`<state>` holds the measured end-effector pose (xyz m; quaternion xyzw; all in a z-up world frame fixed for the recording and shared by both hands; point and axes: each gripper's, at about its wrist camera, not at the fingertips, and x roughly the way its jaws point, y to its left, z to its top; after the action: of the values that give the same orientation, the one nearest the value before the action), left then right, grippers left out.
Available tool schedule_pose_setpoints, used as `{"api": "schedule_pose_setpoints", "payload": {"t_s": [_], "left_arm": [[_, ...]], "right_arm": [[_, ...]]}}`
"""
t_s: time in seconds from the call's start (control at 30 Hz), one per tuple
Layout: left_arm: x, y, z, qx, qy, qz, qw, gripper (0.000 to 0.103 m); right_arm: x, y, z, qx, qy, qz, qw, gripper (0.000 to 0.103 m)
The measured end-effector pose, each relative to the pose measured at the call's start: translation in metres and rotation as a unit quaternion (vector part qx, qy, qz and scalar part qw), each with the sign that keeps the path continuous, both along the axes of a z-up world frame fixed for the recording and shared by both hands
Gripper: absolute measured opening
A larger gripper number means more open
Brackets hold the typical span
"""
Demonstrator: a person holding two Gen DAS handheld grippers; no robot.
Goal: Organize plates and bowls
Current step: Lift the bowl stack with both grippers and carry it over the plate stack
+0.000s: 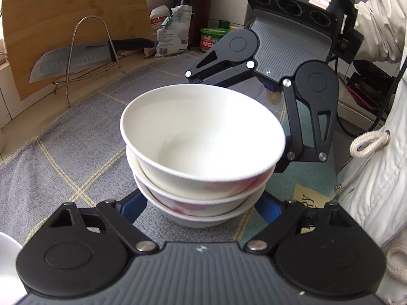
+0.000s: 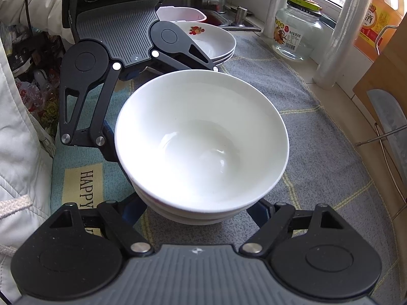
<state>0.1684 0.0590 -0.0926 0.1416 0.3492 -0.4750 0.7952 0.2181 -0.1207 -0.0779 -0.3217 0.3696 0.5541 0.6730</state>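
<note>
Three nested bowls [image 1: 203, 152] on grey mat [image 1: 76, 152]; left tongs [image 1: 201, 208] spread wide around stack base.

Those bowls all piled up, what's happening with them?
A person is tidying dishes with a gripper in each hand. Three white bowls sit nested in a stack on the grey checked mat. The left gripper and the right gripper reach in from opposite sides, each spread wide around the bottom of the stack. Some plates are already stacked further back near the sink.
</note>
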Motion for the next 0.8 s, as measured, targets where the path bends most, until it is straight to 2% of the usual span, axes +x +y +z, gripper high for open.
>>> {"api": "schedule_pose_setpoints", "payload": {"t_s": [0.8], "left_arm": [[-0.010,-0.002,0.011,0.011,-0.018,0.007,0.9997,0.090]], "right_arm": [[0.003,0.002,0.005,0.003,0.014,-0.001,1.000,0.088]]}}
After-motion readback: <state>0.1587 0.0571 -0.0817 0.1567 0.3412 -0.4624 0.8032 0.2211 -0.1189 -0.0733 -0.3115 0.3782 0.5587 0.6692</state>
